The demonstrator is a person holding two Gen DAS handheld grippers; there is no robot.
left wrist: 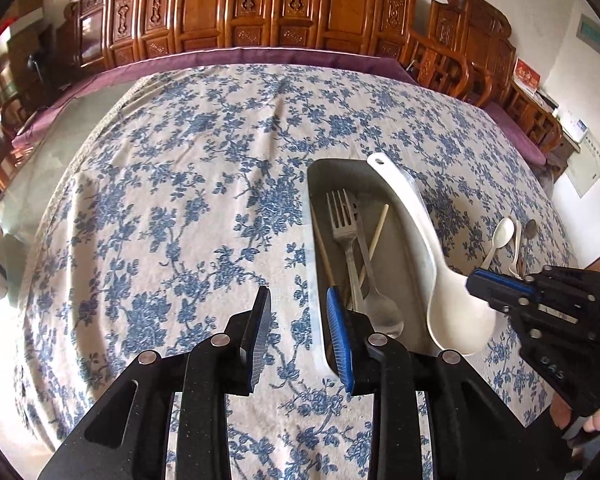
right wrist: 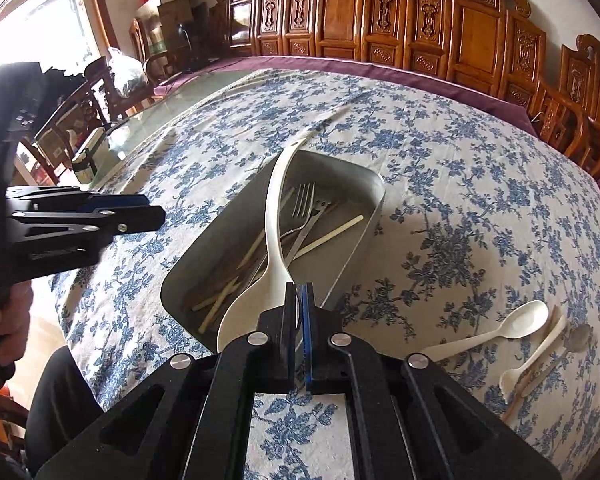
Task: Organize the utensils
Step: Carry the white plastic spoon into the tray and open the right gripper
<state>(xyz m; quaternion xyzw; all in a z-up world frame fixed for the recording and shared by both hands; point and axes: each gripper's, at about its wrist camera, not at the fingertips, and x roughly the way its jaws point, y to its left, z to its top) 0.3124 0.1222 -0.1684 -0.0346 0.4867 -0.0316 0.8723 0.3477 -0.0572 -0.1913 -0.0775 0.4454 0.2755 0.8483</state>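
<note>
A grey metal tray lies on the floral tablecloth, holding a fork, chopsticks and other metal utensils. My right gripper is shut on the bowl edge of a large white rice paddle, held over the tray with its handle pointing away. My left gripper is open and empty, just left of the tray's near end. Two white spoons, a metal spoon and a wooden stick lie on the cloth right of the tray.
The round table has a blue floral cloth over a purple one. Carved wooden chairs ring the far side. A glass-topped table with a container stands at the left.
</note>
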